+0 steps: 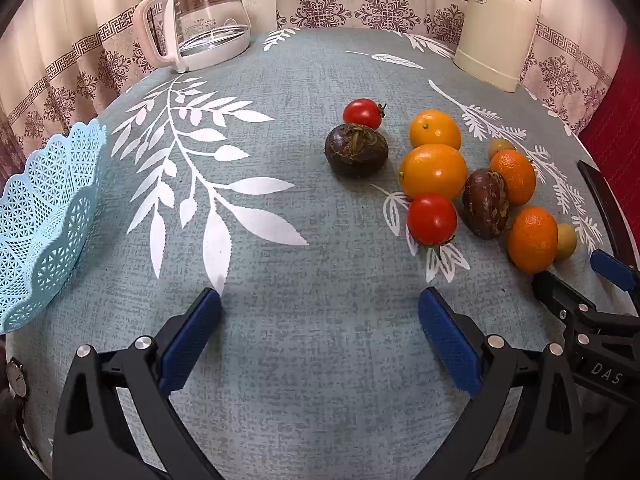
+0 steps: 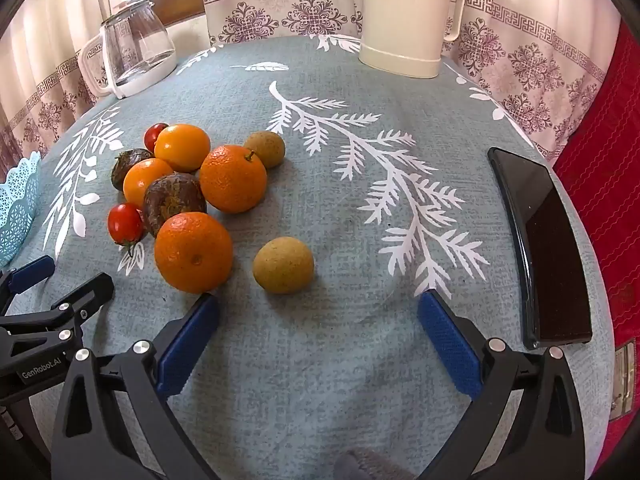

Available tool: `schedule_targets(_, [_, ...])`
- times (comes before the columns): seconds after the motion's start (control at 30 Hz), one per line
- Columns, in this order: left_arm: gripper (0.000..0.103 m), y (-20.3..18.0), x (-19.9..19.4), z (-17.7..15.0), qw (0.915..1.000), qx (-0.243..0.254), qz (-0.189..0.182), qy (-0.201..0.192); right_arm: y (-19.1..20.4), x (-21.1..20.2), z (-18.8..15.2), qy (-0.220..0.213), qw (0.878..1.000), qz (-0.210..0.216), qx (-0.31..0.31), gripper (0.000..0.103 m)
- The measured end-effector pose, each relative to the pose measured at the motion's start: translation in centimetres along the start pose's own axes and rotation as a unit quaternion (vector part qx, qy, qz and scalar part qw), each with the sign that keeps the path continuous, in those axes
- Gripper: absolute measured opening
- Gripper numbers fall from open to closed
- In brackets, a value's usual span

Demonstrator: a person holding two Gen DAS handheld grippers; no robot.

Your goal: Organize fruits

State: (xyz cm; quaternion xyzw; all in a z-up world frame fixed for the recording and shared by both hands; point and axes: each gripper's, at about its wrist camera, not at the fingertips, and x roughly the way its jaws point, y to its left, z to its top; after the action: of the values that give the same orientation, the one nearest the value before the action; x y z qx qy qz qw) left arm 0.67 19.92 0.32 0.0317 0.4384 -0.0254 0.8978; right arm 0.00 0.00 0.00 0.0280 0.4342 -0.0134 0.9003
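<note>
Several fruits lie in a loose heap on the blue-grey tablecloth (image 1: pixel 304 344): oranges (image 2: pixel 193 252) (image 1: pixel 433 171), red tomatoes (image 1: pixel 432 218) (image 2: pixel 125 222), dark passion fruits (image 1: pixel 356 150) (image 2: pixel 173 200) and small tan longans (image 2: pixel 283 265). A light blue lattice basket (image 1: pixel 44 216) stands at the far left with nothing seen inside. My left gripper (image 1: pixel 319 300) is open over bare cloth, short of the fruits. My right gripper (image 2: pixel 318 303) is open too, the near longan just ahead between its fingers and the near orange by its left fingertip (image 2: pixel 208 304).
A glass kettle (image 1: pixel 204 16) stands at the back left and a cream thermos jug (image 2: pixel 404 16) at the back right. A black phone (image 2: pixel 544 248) lies along the right table edge. Curtains hang behind; a red cloth (image 2: pixel 608 184) lies to the right.
</note>
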Motion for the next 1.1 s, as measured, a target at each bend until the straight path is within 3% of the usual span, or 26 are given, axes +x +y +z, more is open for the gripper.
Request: schedule_targets(1.1, [0.101,0.3,0.07,-0.04,1.0,-0.001,0.0,-0.001,-0.16,-0.02,0.0,0.001,1.0,-0.003,-0.002,0.098])
